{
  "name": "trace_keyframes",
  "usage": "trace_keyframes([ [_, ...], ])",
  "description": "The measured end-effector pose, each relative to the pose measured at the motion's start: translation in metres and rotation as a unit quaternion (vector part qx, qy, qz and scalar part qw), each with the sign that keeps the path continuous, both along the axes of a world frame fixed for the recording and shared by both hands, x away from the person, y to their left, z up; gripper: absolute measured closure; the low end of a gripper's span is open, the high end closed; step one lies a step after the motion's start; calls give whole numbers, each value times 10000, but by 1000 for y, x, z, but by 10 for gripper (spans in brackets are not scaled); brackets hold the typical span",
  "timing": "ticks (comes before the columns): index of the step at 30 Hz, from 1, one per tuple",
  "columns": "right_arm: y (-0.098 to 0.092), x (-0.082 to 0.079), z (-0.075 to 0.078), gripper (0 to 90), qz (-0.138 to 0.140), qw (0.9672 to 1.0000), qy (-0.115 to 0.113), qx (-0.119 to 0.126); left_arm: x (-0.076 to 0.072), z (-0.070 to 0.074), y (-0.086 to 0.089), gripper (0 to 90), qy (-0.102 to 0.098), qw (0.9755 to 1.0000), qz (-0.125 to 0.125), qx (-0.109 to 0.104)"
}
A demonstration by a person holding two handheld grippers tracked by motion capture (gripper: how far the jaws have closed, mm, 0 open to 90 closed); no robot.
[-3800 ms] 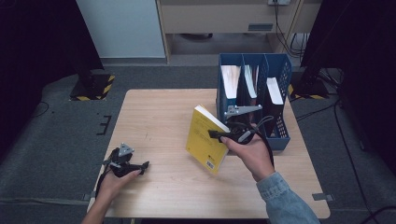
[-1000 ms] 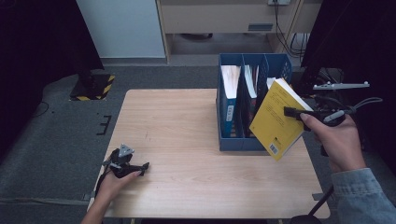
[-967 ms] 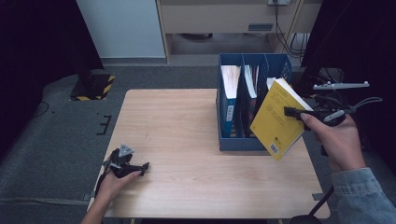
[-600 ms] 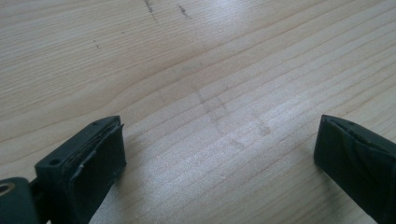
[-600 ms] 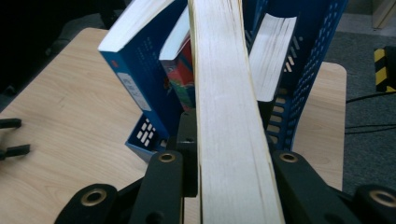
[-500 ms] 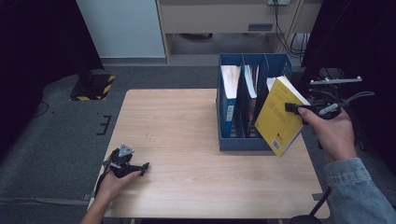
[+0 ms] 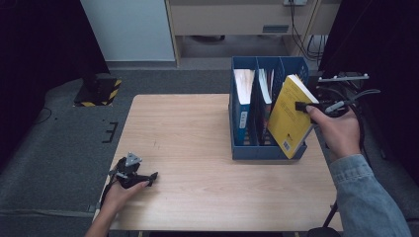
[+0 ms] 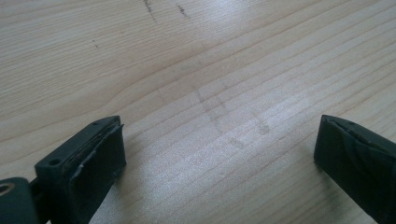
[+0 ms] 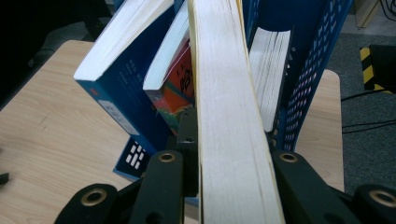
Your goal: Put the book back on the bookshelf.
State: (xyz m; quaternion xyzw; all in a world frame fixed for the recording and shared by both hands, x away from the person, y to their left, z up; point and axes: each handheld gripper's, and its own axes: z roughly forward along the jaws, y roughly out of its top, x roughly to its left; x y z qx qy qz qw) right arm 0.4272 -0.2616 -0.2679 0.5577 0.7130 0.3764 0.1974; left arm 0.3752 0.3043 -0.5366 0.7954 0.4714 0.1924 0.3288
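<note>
Right gripper view — white page edges of the yellow book [image 9: 229, 116] clamped — high view, its cover.

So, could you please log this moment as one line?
right gripper: shut on yellow book | at blue file rack | left gripper: open, on table

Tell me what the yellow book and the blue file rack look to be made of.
Yellow book: paper block with a smooth, probably coated card cover; its cream page edges show between the right gripper jaws. Blue file rack: likely moulded plastic, matt, with rows of punched slots in its wall.
</note>
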Motion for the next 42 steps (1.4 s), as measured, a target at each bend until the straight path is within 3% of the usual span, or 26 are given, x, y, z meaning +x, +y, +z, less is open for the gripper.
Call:
trace_keyframes([
  [18,20,50,-4,736,-300,9995,28,109,1,0,0,9,-1,10000,-31,21],
  [26,28,57,-19,735,-520,9983,20,274,1,0,1,10,-3,10000,-50,13],
  [42,42,74,-24,734,-455,9987,-87,212,0,0,2,10,-2,10000,-68,20],
])
